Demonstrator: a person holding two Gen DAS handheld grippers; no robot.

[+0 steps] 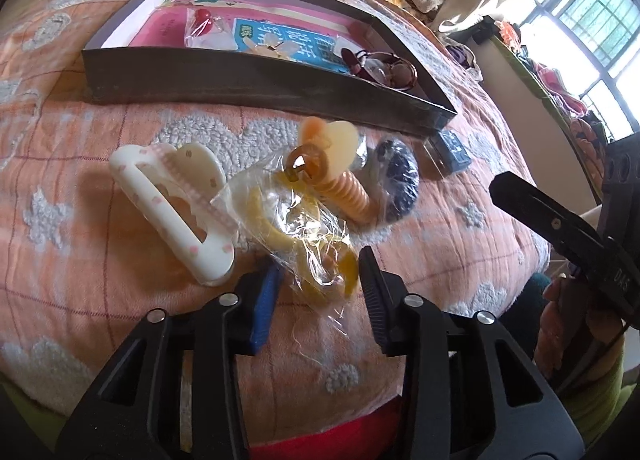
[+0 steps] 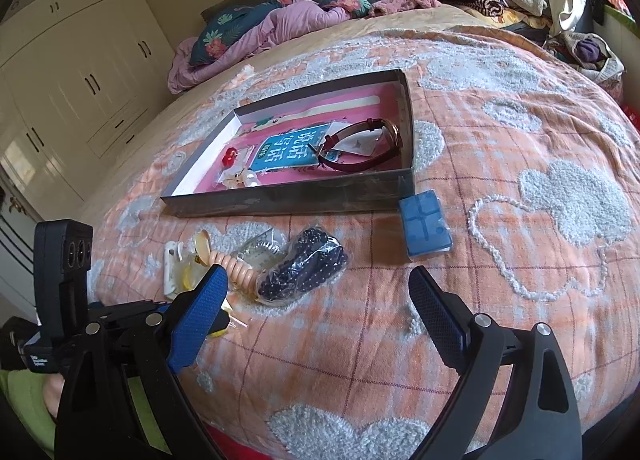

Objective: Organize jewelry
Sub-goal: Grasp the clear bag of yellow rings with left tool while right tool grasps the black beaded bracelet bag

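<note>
The left gripper (image 1: 320, 280) pinched a clear plastic packet holding a yellow hair clip (image 1: 304, 236) on the orange bedspread (image 1: 80, 219). The right gripper (image 2: 316, 312) hovered with its jaws spread and nothing between them. Just beyond lay a white claw clip (image 1: 176, 203), a peach spiral hair tie (image 1: 354, 195) and a bagged dark beaded piece (image 2: 304, 268). Farther back, the shallow box (image 2: 288, 199) held a red-strapped watch (image 2: 360, 147).

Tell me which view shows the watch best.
The right wrist view: the watch lies in the box, strap and case plain. In the left wrist view the watch is small, tangled with other items, partly behind the box wall.
</note>
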